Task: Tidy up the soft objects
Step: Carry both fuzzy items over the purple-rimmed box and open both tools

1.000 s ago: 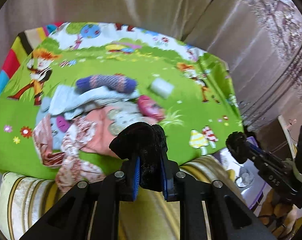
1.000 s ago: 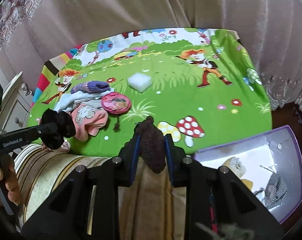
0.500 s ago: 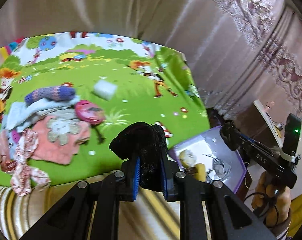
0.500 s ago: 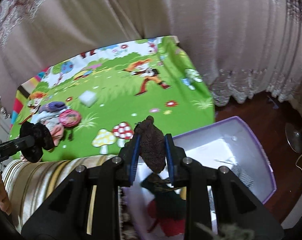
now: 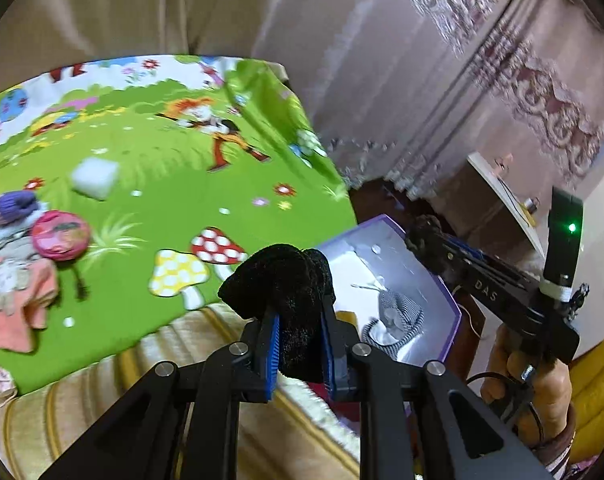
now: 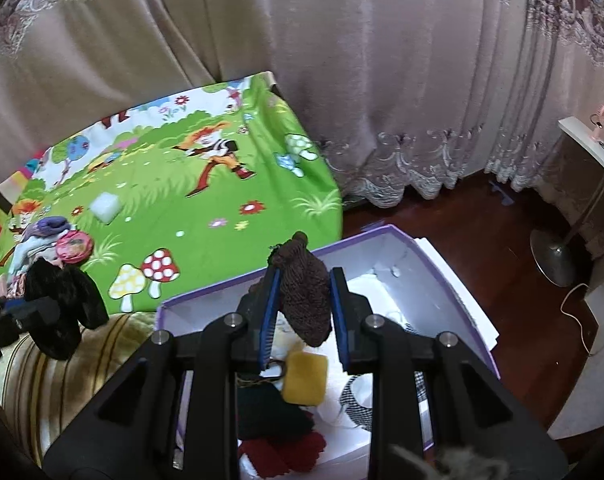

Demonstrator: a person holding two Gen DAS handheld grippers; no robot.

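- Fuzzy black fabric piece (image 5: 279,280), plush, lumpy, bunched over the blue pads of the left gripper (image 5: 299,344); jaws narrow, clamped on it. It hangs over the striped beige cushion edge (image 5: 101,392), just beside the box.
- Brown knit pouch (image 6: 304,292), coarse weave, teardrop shape w/ a knotted top, pinched in the right gripper (image 6: 304,320); jaws narrow-ish, pads pressing both sides, above the box interior.
- White box w/ purple rim (image 6: 386,232) on dark wood floor: holds yellow sponge block (image 6: 305,376), checked cloth (image 6: 356,400), dark green + red knits.
- Glossy green cartoon mat (image 5: 161,184): white foam cube (image 5: 94,176), round pink pouch (image 5: 61,234), purple knit sock (image 5: 9,206), pink garment pile at left.
- Both grippers tilt downward; a hand (image 5: 534,376) grips the right tool's handle, seen from left wrist cam.
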